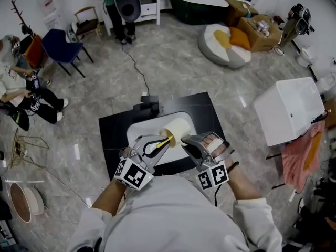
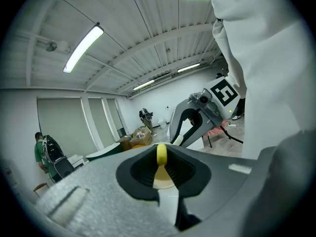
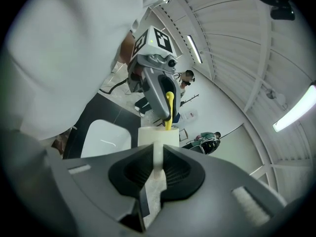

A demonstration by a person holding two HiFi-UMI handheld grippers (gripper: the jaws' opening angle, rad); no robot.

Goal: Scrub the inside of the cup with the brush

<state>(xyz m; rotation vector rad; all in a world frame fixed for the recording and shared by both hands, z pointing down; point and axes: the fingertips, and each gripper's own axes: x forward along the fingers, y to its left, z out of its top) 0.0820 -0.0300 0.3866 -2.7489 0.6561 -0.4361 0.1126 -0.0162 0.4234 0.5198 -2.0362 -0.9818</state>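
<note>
Head view: a person in white sleeves holds a two-jaw tool in each hand over a black bench [image 1: 113, 135] with a white sink [image 1: 137, 133] set into it. Between the two tools, above the sink, a cream cup [image 1: 178, 126] is held tipped on its side, its mouth turned toward the left tool [image 1: 160, 143]. A brush [image 1: 167, 139] with a yellow handle runs from that tool into the cup's mouth. The right tool [image 1: 191, 140] meets the cup from the other side.

Left gripper view: the left tool [image 2: 162, 168] is pressed together on the brush [image 2: 161, 154], the yellow handle standing up between its black pads. The cream cup [image 2: 163, 180] shows just beyond the pads, and the right tool [image 2: 197, 115] with its marker cube is close behind.

Right gripper view: the right tool [image 3: 158, 169] pinches a thin pale part of the cup [image 3: 158, 135] at the cup's near end. The brush [image 3: 169, 110] goes into the cup's far, open end, gripped there by the left tool [image 3: 158, 88]. The bristles are hidden inside the cup. The sink [image 3: 106, 139] and bench [image 3: 84, 117] lie below, to the left.
</note>
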